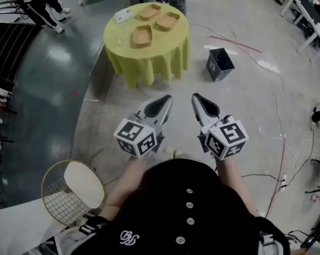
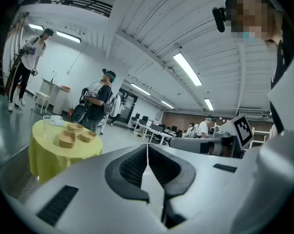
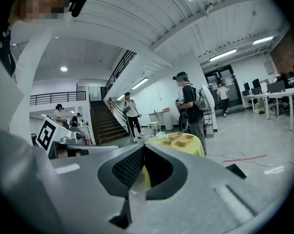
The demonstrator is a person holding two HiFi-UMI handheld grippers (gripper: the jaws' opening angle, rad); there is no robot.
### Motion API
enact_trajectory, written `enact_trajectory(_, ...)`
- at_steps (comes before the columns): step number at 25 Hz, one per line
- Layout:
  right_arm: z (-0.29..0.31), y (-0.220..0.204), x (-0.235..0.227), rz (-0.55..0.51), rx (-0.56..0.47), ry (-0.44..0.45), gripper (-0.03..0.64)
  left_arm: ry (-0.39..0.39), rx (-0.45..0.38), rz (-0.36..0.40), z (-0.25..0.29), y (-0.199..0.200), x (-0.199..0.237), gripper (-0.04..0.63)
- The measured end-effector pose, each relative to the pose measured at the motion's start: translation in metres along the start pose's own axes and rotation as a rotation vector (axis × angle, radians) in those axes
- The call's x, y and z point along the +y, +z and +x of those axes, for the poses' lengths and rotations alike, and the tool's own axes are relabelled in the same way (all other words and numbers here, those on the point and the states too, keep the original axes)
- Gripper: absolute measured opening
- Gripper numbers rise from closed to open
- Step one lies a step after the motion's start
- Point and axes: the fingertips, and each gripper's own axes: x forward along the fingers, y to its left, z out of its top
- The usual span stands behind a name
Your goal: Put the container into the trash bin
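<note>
Concrete floor (image 1: 244, 116) bears a yellow-draped table (image 1: 149, 60), dark bin (image 1: 219, 64) nearby

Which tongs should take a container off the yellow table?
Right, probably. Both are shut and empty, but the right tongs point straight at the table, the left tongs beside it, and the trash bin stands to the right.

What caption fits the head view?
Left tool and right tool, both shut and empty, face a yellow table holding three containers.
</note>
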Motion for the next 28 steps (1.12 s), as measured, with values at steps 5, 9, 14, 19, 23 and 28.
enact_trajectory(5, -0.001, -0.001, 0.0, 0.0, 0.003, 0.01, 0.003, -0.006, 0.003, -0.023, 0.006, -0.004, -0.007, 0.016)
enact_trajectory(9, -0.003, -0.004, -0.002, -0.002, 0.006, 0.01, 0.004, -0.011, 0.013, -0.03, 0.01, -0.009, -0.014, 0.017)
enact_trajectory(14, 0.001, -0.009, -0.001, -0.027, 0.017, 0.015, 0.003, -0.013, 0.015, -0.035, 0.014, -0.01, -0.011, 0.017)
enact_trajectory(19, -0.001, -0.009, -0.004, -0.035, 0.025, 0.021, 0.003, -0.017, 0.014, -0.036, 0.022, -0.008, -0.015, 0.017)
enact_trajectory(23, -0.003, -0.006, -0.005, -0.056, 0.017, 0.028, 0.003, -0.02, 0.018, -0.038, 0.03, -0.009, -0.018, 0.016)
enact_trajectory(28, -0.011, -0.008, -0.023, -0.025, -0.001, 0.009, 0.005, -0.026, 0.02, -0.034, 0.042, -0.012, -0.025, 0.016)
